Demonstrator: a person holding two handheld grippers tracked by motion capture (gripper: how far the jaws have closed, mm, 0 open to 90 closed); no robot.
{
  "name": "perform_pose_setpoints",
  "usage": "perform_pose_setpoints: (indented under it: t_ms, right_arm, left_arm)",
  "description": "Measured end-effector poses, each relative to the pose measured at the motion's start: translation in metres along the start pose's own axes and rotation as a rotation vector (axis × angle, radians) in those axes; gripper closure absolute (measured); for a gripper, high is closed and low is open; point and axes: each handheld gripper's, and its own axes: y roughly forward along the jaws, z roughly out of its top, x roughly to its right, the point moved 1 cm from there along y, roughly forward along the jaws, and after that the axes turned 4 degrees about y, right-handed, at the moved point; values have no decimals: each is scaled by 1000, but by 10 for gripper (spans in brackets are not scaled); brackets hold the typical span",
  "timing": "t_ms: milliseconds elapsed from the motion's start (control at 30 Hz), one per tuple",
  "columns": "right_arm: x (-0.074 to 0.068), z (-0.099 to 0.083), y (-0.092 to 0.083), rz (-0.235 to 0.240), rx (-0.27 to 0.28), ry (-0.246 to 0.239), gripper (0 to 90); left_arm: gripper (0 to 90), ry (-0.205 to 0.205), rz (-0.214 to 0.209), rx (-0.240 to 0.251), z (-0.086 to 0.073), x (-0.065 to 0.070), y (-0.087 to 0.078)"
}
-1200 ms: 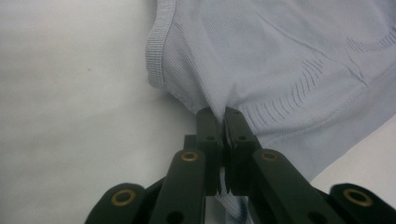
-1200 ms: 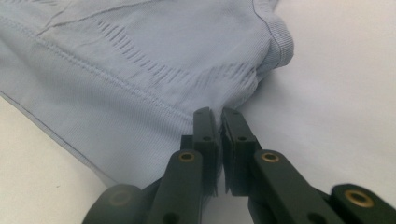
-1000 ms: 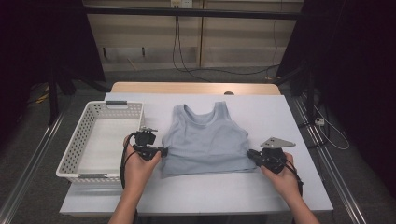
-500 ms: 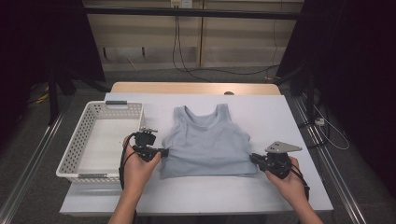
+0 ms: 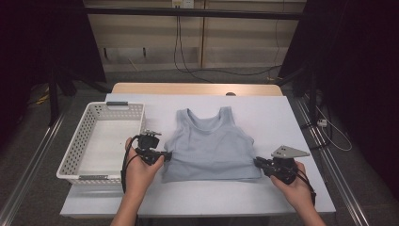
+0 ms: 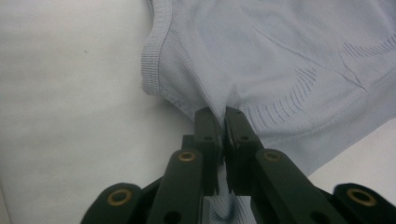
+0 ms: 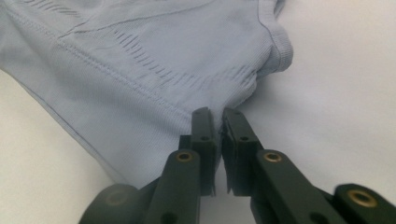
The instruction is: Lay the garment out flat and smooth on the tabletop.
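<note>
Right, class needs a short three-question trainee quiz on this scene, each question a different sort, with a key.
1. True or false: the white perforated plastic basket holds folded clothes.
2. What does the left tool grip? A) the basket's rim B) the pale blue ribbed fabric tank top C) a cable
3. Fill in: the tank top lies ____ on the white table, neck opening toward the far edge.
Key: 1 false; 2 B; 3 flat.

Left tool (image 5: 165,155) and right tool (image 5: 258,162) lie low and level, tips turned inward toward each other. Both sets of jaws have just eased apart slightly, cloth between them.
</note>
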Motion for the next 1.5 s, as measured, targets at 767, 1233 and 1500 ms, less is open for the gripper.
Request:
perform_pose_setpoints:
  t_ms: [767,1233,1500]
  right_arm:
    - [-13,7,-1,27,102,-22,267]
    - [-42,15,15,118,92,-81,179]
    - [-56,21,25,163,92,-91,146]
  left_arm:
    - [261,82,-1,90,20,-4,8]
    - [171,118,-23,70,24,-3,13]
    - [161,109,-29,71,25,-4,11]
